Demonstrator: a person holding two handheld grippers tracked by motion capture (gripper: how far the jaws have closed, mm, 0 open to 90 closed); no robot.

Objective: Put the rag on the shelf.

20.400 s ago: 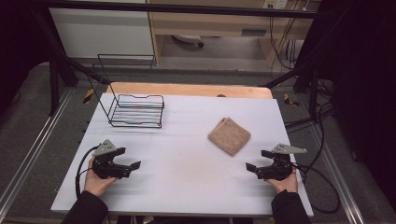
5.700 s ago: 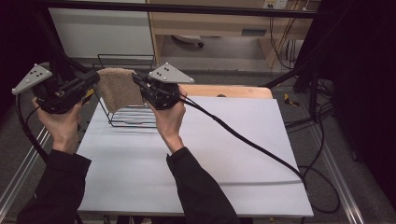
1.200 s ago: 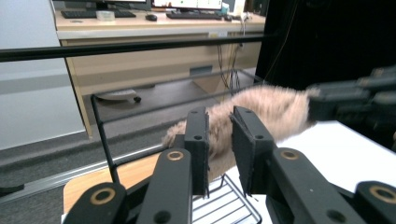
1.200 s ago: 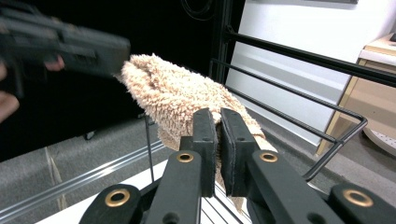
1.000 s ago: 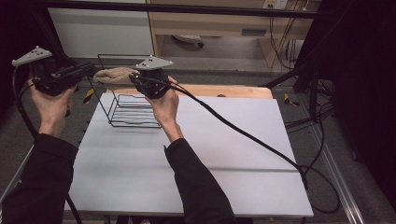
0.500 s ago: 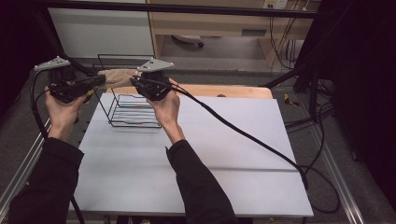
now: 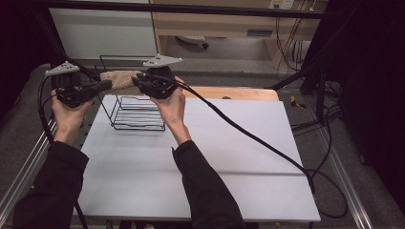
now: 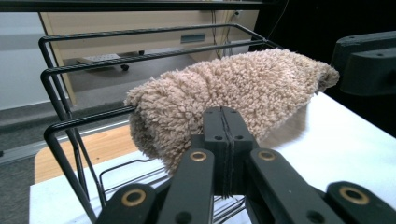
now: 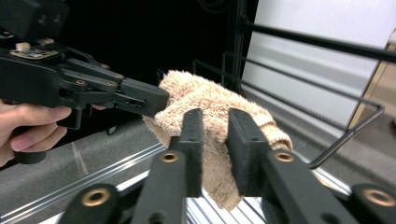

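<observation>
A fluffy tan towel [image 7: 122,78] lies bunched along the top bars of a black wire rack [image 7: 138,117]. My left gripper [image 7: 109,86] comes in from the left, its jaws pressed together [image 8: 222,112] at the towel's [image 8: 233,88] left end, shut on that edge. My right gripper [image 7: 136,80] is at the towel's right end. Its jaws have just been opening and stand a little apart [image 9: 215,116], with the towel [image 9: 205,100] hanging in the gap and the pads off it. In the right gripper view the left gripper [image 9: 161,100] meets the towel's far corner.
The rack [image 8: 60,74] stands at the back left of the white table [image 7: 229,157]; its bars [image 9: 345,135] run beneath and behind the towel. A thick black cable [image 7: 248,136] trails from the right gripper across the table to its right edge. A wooden board [image 7: 239,93] lies behind.
My left hand has come down and to the right, toward the rack. The towel has sunk onto the top bars and bunched shorter. The right hand has stayed put.
</observation>
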